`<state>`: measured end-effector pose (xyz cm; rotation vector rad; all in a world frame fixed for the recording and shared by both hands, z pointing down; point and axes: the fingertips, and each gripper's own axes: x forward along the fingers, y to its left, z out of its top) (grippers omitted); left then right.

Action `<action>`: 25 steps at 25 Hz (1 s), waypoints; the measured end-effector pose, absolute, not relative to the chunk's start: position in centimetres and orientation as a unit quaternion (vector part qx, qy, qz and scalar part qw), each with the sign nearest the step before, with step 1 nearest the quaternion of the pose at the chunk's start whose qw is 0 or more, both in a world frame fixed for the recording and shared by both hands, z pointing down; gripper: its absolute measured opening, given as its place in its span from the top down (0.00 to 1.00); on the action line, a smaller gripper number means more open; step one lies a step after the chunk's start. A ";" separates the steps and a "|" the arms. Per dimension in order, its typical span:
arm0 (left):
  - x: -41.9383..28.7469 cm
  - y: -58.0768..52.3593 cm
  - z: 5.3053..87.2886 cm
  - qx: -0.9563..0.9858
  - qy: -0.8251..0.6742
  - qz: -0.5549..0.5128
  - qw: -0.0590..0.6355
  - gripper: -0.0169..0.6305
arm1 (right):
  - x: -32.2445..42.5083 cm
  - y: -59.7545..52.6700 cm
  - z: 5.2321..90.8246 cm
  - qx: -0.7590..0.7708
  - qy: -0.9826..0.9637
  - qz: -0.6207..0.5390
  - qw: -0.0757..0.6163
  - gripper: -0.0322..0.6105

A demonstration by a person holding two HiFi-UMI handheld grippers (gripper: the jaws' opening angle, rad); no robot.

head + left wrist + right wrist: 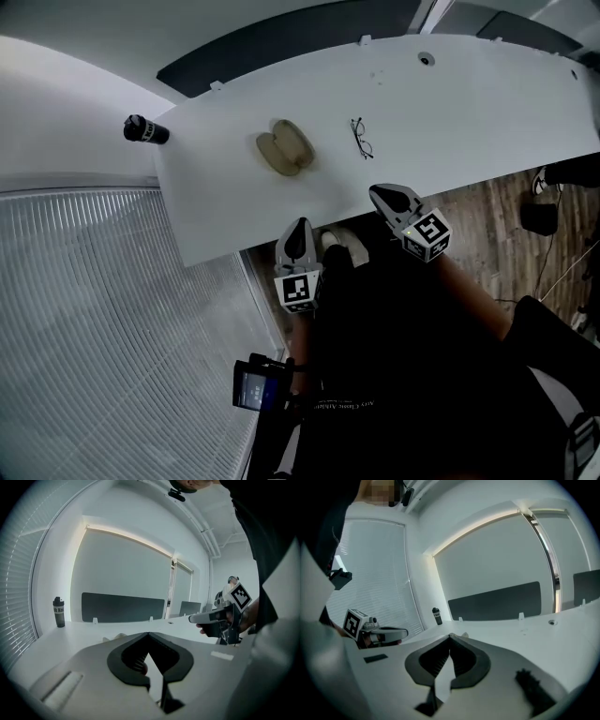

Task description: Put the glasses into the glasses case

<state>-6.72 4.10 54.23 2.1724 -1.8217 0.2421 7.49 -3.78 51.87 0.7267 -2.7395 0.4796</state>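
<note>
A tan glasses case (pixel 285 147) lies open on the white table (pixel 469 112), left of its middle. To the right of it, dark thin-framed glasses (pixel 362 138) rest folded on the tabletop. Both grippers hover at the table's near edge, short of these things. My left gripper (pixel 300 223) points toward the case with its jaws shut and empty; in its own view the left gripper (pixel 149 633) has its tips meeting. My right gripper (pixel 374 191) points toward the glasses, also shut with nothing held, as the right gripper (pixel 450 635) shows in its own view.
A black bottle (pixel 145 129) stands at the table's far left corner. Dark divider panels (pixel 281 42) line the far edge, and a cable hole (pixel 426 58) sits near them. Window blinds (pixel 94 309) fill the left side. Wood floor and a person's shoes (pixel 345 246) lie below the near edge.
</note>
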 end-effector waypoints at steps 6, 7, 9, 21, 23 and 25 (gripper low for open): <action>-3.2 -2.2 53.7 0.768 -0.612 0.128 0.141 0.96 | 9.8 -10.8 53.8 0.233 -0.947 0.168 0.141 0.94; -2.6 -3.2 53.7 0.770 -0.609 0.129 0.142 0.96 | 10.6 -12.4 54.3 0.236 -0.946 0.167 0.146 0.94; -1.9 -4.8 53.4 0.772 -0.606 0.123 0.146 0.96 | 11.9 -15.2 55.7 0.246 -0.942 0.156 0.165 0.94; -6.3 -10.1 51.3 0.791 -0.585 0.094 0.155 0.96 | 14.7 -18.8 63.4 0.335 -0.872 0.186 0.304 0.93; -8.1 -11.0 50.9 0.792 -0.584 0.093 0.149 0.96 | 13.9 -18.8 64.8 0.340 -0.861 0.193 0.325 0.90; -9.9 -11.6 50.7 0.791 -0.587 0.089 0.146 0.96 | 12.8 -19.1 66.1 0.342 -0.852 0.201 0.342 0.82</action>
